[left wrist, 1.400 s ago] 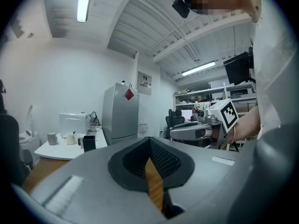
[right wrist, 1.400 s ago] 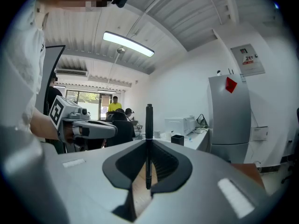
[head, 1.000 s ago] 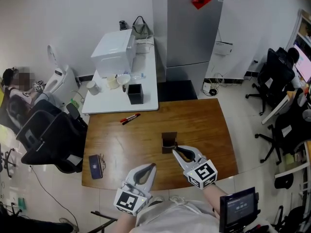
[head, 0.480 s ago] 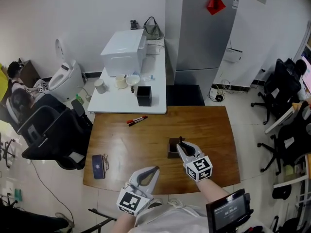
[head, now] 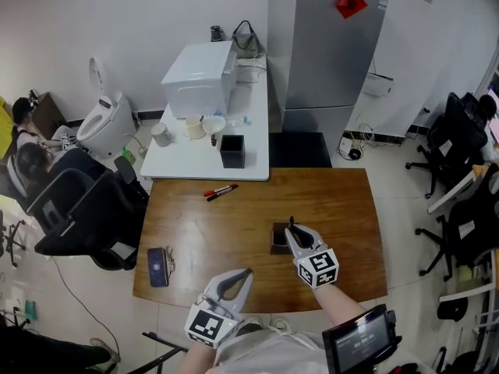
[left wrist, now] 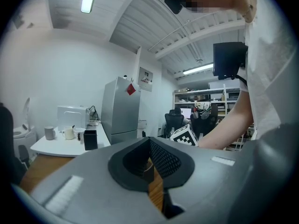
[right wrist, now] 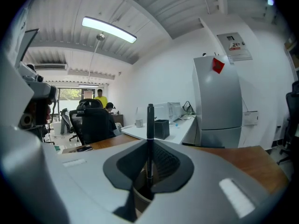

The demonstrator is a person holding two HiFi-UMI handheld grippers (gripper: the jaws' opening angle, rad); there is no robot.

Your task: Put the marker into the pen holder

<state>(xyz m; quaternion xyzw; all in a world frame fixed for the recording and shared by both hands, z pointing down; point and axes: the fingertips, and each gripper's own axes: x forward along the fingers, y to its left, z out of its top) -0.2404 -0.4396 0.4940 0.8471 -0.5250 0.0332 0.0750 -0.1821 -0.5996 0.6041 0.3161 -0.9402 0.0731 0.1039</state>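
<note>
Standing upright in the right gripper's (head: 292, 227) jaws, which have just been closing and pinch it, the slim black marker (right wrist: 150, 134) dips into the brown pen holder (head: 277, 239) on the table (head: 195, 232); left gripper's (head: 244, 273) jaws together.

Glossy wood table (head: 195, 236), blk marker (right wrist: 150, 125) (smooth plastic)

A brown wooden counter (head: 234, 240) fills the middle of the head view. A small brown pen holder (head: 277, 240) stands on it, a little right of centre. Toward the upper left edge lie two markers (head: 221, 192), side by side and slanted. Near the lower left corner lies a flat dark blue thing (head: 157, 266). Against the far edge stands a white counter (head: 183, 164) carrying a white box (head: 199, 78), a few cups (head: 192, 128) and a black square holder (head: 232, 151).
</note>
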